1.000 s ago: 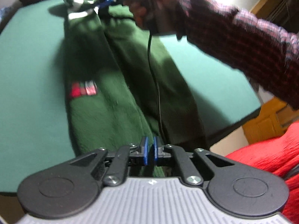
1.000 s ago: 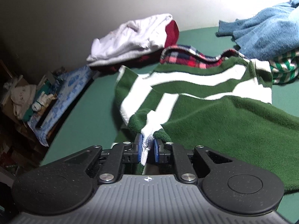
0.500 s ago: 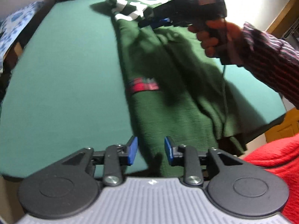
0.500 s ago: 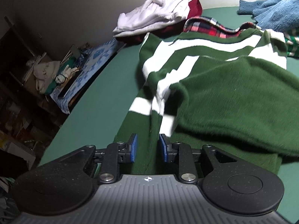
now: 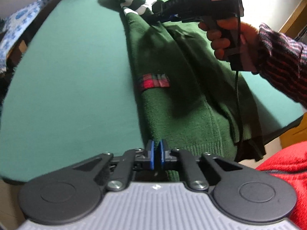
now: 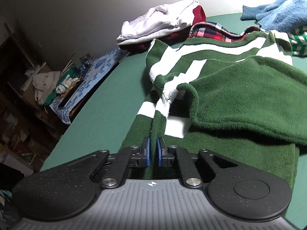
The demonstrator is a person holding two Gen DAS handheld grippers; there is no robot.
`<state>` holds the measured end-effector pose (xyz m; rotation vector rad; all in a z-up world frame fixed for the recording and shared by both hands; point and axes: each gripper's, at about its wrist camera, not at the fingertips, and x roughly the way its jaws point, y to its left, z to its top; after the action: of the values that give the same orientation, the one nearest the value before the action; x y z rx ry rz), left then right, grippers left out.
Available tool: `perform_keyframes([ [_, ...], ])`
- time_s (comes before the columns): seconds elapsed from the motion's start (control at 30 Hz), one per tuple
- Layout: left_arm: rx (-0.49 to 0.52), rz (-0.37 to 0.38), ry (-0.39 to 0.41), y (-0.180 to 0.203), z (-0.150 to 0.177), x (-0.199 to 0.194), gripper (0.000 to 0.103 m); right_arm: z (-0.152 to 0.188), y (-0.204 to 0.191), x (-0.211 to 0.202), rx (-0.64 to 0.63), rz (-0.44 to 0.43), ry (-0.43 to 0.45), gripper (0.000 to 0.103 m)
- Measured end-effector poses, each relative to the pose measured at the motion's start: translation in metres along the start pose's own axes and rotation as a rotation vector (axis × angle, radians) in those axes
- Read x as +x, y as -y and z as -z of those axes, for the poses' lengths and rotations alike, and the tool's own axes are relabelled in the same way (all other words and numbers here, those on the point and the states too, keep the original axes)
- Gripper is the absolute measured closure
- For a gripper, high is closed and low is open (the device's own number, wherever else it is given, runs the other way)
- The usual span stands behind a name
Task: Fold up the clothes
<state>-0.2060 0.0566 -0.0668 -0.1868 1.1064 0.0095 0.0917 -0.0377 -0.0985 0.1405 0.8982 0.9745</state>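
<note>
Sweater (image 5: 172,88) hem and folded edge pinched in both jaws.

Both grippers, left (image 5: 157,150) and right (image 6: 152,147), pinched nearly closed (blue pads).

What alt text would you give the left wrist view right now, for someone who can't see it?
The left gripper is shut on the hem of a green sweater that lies lengthwise on a green table. At its far end, near the white-striped collar, a hand in a plaid sleeve holds the right gripper.
</note>
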Motion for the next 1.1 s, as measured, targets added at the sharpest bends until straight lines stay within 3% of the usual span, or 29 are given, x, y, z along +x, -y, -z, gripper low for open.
perform_keyframes([
  [0.07,0.016,-0.031,-0.001,0.001,-0.001,0.0,0.103,0.001,-0.001,0.0,0.007,-0.007,0.005,0.09],
  [0.13,0.012,-0.058,-0.009,-0.004,-0.002,0.001,0.103,0.003,-0.001,0.001,0.012,-0.006,-0.001,0.079],
  [0.2,-0.007,-0.039,-0.024,-0.009,-0.002,-0.001,0.103,0.004,0.001,0.0,0.014,-0.014,0.006,0.079],
  [0.37,-0.003,-0.059,0.106,-0.009,-0.019,-0.023,0.101,0.006,-0.003,-0.026,-0.015,0.003,0.033,0.077],
  [0.43,0.019,-0.045,0.138,-0.003,-0.028,-0.02,0.101,0.012,-0.009,-0.042,-0.054,-0.022,0.044,0.08],
  [0.57,0.093,-0.005,0.144,0.017,-0.041,-0.001,0.091,0.032,-0.024,-0.045,-0.127,-0.065,-0.024,0.081],
  [0.67,0.144,0.02,0.123,0.023,-0.042,0.012,0.084,0.04,-0.025,-0.037,-0.112,-0.025,-0.043,0.084],
  [0.7,0.162,0.023,0.115,0.024,-0.041,0.016,0.084,0.043,-0.025,-0.034,-0.106,-0.011,-0.049,0.094],
  [0.73,0.181,0.027,0.108,0.025,-0.041,0.019,0.083,0.042,-0.024,-0.035,-0.102,0.007,-0.045,0.098],
  [0.8,0.218,0.034,0.093,0.027,-0.04,0.026,0.081,0.041,-0.023,-0.039,-0.092,0.045,-0.036,0.1],
  [0.83,0.235,0.037,0.092,0.026,-0.041,0.026,0.081,0.039,-0.023,-0.042,-0.086,0.065,-0.023,0.091],
  [0.9,0.267,0.025,0.127,0.026,-0.051,0.023,0.08,0.032,-0.019,-0.047,-0.037,0.082,0.011,0.086],
  [0.93,0.282,0.016,0.152,0.025,-0.059,0.022,0.075,0.027,-0.015,-0.049,0.008,0.076,0.031,0.082],
  [0.97,0.296,0.002,0.174,0.026,-0.066,0.023,0.065,0.021,-0.012,-0.049,0.053,0.11,0.051,0.079],
  [1.0,0.309,-0.014,0.195,0.027,-0.075,0.025,0.062,0.015,-0.009,-0.048,0.096,0.148,0.072,0.072],
  [1.1,0.389,-0.062,0.268,0.035,-0.094,0.036,0.061,-0.001,0.0,-0.048,0.218,0.247,0.134,0.067],
])
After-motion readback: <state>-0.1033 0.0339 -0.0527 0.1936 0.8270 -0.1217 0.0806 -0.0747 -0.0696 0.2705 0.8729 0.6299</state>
